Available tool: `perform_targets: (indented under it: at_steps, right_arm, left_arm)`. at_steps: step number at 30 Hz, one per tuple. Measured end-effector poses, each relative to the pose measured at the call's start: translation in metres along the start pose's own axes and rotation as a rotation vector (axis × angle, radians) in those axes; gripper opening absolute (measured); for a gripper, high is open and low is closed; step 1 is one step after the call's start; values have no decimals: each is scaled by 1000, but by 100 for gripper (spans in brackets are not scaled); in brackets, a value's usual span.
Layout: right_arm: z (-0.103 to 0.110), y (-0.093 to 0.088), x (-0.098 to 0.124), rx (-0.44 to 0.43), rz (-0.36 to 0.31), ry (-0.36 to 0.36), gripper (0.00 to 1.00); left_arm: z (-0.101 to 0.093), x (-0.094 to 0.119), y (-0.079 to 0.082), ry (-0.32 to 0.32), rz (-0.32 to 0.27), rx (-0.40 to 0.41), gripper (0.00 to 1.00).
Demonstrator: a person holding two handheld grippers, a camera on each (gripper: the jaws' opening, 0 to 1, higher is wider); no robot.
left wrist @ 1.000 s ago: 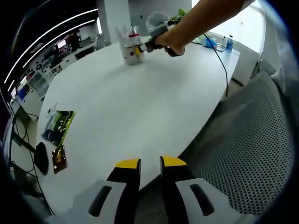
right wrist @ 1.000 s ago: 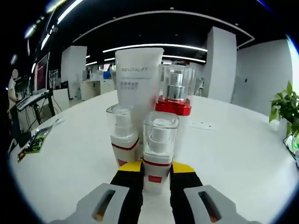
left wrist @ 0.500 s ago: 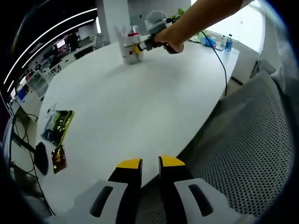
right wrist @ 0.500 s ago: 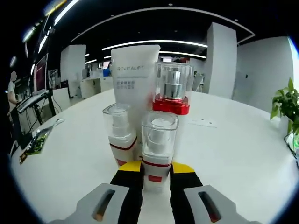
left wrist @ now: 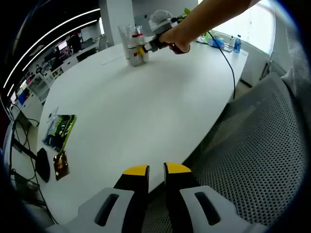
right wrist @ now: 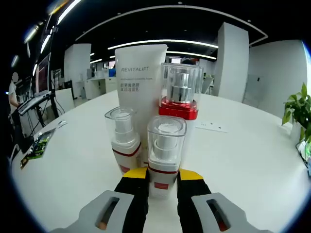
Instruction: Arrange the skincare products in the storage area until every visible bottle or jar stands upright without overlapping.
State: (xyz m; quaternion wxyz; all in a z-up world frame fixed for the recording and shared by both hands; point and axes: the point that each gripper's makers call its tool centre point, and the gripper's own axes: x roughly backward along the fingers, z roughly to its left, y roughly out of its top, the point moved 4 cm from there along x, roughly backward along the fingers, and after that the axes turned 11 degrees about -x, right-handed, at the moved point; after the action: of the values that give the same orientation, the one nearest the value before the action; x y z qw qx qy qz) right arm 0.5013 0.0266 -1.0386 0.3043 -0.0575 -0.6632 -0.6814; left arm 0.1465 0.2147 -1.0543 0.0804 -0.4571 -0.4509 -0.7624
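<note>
In the right gripper view several skincare products stand upright in a tight group on the white table (right wrist: 243, 165). They are a white Revitalift tube (right wrist: 141, 87), a tall clear pump bottle with a red collar (right wrist: 181, 99), and a small pump bottle (right wrist: 124, 143). In front stands a second small pump bottle (right wrist: 165, 150), with my right gripper (right wrist: 163, 175) shut on its base. In the left gripper view the same group (left wrist: 133, 46) stands far across the table, with a person's hand holding the right gripper (left wrist: 154, 42) against it. My left gripper (left wrist: 156, 171) hangs shut at the table's near edge, holding nothing.
Snack packets (left wrist: 60, 130) and a dark object (left wrist: 43, 164) lie at the table's left edge. A grey mesh chair (left wrist: 252, 160) stands to the right of the left gripper. A black cable (left wrist: 228, 63) runs over the far right edge near blue bottles (left wrist: 237, 44). A potted plant (right wrist: 297, 112) stands to the right.
The right gripper stays shut on the front small bottle. Both views have shifted only slightly, and the products keep their places.
</note>
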Motion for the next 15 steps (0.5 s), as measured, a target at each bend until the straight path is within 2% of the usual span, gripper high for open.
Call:
perform_targets:
  at_steps: [2, 8, 12, 15]
  right_arm:
    - [0, 0, 1, 2, 0, -4, 21]
    - [-2, -6, 12, 9, 28, -12, 24]
    - [-8, -18, 31, -28, 37, -24, 25]
    - [-11, -32, 44, -49, 70, -37, 28]
  left_arm:
    - [0, 0, 1, 2, -5, -1, 8]
    - [0, 1, 1, 5, -5, -6, 8]
    - [1, 1, 1, 8, -6, -6, 8]
    - [1, 1, 1, 10, -6, -8, 7]
